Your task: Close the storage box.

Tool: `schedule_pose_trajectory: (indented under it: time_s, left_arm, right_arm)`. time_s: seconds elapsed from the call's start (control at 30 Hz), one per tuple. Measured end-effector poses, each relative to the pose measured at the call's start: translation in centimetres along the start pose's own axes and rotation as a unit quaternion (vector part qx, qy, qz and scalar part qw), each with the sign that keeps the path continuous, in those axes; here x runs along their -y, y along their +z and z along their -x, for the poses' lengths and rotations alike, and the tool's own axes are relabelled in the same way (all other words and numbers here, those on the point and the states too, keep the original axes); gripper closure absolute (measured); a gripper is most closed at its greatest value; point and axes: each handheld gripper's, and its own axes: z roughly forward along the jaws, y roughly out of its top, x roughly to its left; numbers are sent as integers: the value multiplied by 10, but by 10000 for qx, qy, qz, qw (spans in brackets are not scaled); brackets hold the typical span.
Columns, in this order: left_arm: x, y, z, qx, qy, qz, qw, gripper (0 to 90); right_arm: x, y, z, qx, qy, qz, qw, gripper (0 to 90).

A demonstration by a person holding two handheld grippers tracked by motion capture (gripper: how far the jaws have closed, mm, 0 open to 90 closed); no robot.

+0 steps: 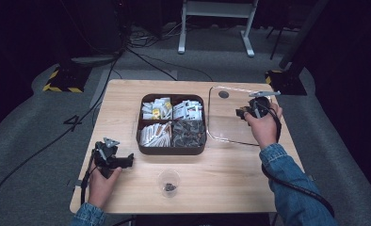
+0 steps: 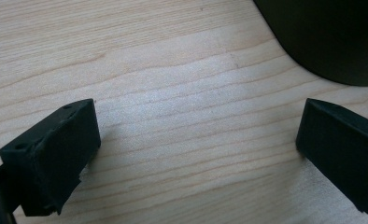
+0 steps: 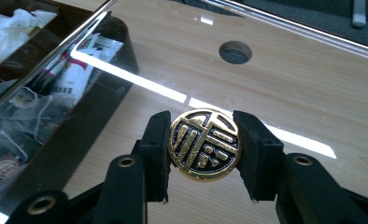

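Gold-and-black metal, the round knob (image 3: 204,144) is sitting clamped between the two pads of the right gripper (image 3: 204,151), which is gripping it at opposite edges; this knob is the handle of the clear glass lid (image 1: 230,117), which is lying just right of the brown box (image 1: 172,149) with its near edge over the table (image 1: 212,188). The lid is judged stiff, fairly heavy, smooth and breakable, so the knob is the sound place to take hold; the bare glass would likely slip. Nearest the person, in front of the box, a small clear cup (image 1: 168,182) is holding a little dark material. Left of the box, the left gripper (image 2: 198,154) is resting low over bare wood with its jaws standing wide apart and nothing between them. The box itself is divided into four compartments: near left pale sticks, near right dark packets, far left and far right white sachets. The lid's small round hole (image 3: 235,52) is lying beyond the knob.
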Motion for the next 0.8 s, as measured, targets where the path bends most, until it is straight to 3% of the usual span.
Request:
schedule_pose_trajectory:
  time_s: [0.23,0.8]
  left_arm:
    - [0,0,0,-16,-17,-1,10000,2]
    - [0,0,1,-24,-30,-1,10000,1]
  right_arm:
    - [-9,1,-18,-118,-100,58,9999,589]
    - [-36,21,-70,-528,-256,68,9983,589]
